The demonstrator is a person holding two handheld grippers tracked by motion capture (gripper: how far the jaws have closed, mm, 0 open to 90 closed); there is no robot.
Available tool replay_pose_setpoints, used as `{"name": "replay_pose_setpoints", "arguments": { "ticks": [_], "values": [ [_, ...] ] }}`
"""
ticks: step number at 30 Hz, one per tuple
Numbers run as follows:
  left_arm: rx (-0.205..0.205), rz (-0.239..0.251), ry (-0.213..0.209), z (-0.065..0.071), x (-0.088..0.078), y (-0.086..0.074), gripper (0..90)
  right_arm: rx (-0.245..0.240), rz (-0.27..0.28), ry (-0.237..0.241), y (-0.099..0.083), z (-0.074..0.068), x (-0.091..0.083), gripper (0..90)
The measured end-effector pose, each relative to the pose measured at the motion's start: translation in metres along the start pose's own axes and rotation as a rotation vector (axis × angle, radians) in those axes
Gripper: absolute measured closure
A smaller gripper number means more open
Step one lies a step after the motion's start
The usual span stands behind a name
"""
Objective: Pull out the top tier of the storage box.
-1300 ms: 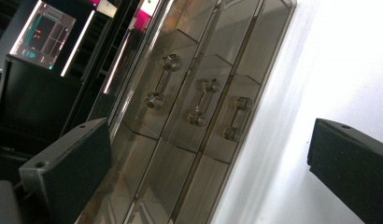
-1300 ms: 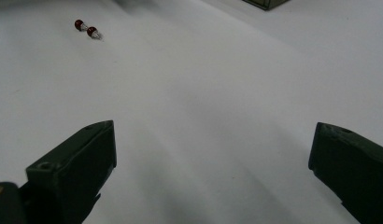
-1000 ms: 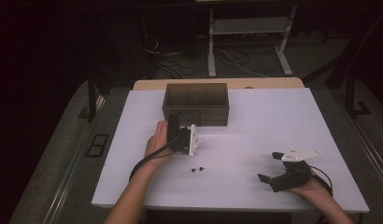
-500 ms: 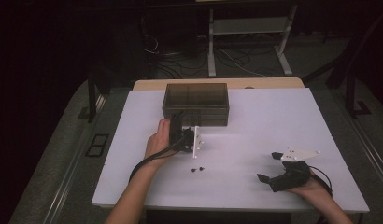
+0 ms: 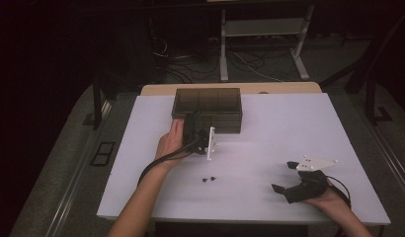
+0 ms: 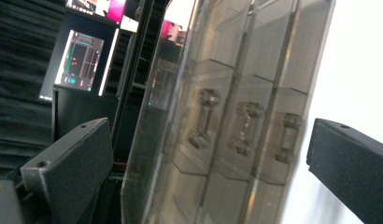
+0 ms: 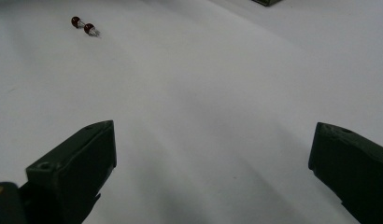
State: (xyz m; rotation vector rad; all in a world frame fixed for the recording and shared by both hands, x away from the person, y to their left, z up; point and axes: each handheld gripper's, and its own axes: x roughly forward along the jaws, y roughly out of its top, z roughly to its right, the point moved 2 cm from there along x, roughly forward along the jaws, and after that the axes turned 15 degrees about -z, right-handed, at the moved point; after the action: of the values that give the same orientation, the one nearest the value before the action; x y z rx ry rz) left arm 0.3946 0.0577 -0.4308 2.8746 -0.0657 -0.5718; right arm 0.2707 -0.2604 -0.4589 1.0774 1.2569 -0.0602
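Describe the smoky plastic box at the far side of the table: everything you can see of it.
The box is a low rectangle of translucent grey-brown plastic, divided across its width into three compartments. It sits flat near the far edge of the white table. The left gripper view shows its wall close up, with three dumbbell-shaped moulded features. The left gripper is at its front side, jaws open with the wall between them; contact can't be told.

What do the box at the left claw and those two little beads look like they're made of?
Box: probably smoky clear plastic, glossy; the monitors behind show through its walls, which look moulded. Beads: dark red, shiny, likely glass or plastic; too small to tell.
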Motion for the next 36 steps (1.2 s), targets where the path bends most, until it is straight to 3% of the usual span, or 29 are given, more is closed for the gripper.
{"name": "replay_pose_setpoints", "arguments": {
  "ticks": [4,6,9,12,14,16,23,29,36],
  "values": [
    [-0.021,-0.001,0.02,-0.0027,0.0023,0.0021,0.2,0.0,0.0,-0.001,-0.0001,0.0001,-0.0001,0.4],
    [0.013,-0.006,0.034,-0.0023,0.0029,0.0021,2.4,-0.002,0.002,0.001,-0.0001,-0.0003,0.0,0.4],
    [0.008,-0.009,0.033,0.0,0.003,0.002,4.3,-0.005,0.003,0.001,-0.0001,-0.0008,0.0,0.4],
    [0.037,-0.013,0.051,0.0004,0.004,0.0021,6.7,-0.003,0.003,0.002,-0.0001,-0.0005,0.0,0.4],
    [0.029,-0.012,0.039,0.0018,0.0043,0.0015,7.8,-0.003,0.001,0.002,-0.0001,-0.0002,0.0,0.4],
    [0.035,-0.013,0.038,0.0022,0.0039,0.0013,14.7,-0.001,0.001,0.002,-0.0001,0.0,0.0,0.4],
    [0.048,-0.024,0.071,0.003,0.0035,0.0013,20.6,0.0,-0.001,0.002,-0.0002,0.0,0.0004,0.4],
    [0.093,-0.029,0.112,0.0052,0.0031,0.0017,26.6,0.0,-0.002,0.004,-0.0003,0.0007,0.0004,0.4],
    [0.094,-0.032,0.104,0.0039,0.0004,0.0018,40.7,0.001,-0.003,0.003,-0.0004,0.0007,0.0005,0.4]
  ]
}}
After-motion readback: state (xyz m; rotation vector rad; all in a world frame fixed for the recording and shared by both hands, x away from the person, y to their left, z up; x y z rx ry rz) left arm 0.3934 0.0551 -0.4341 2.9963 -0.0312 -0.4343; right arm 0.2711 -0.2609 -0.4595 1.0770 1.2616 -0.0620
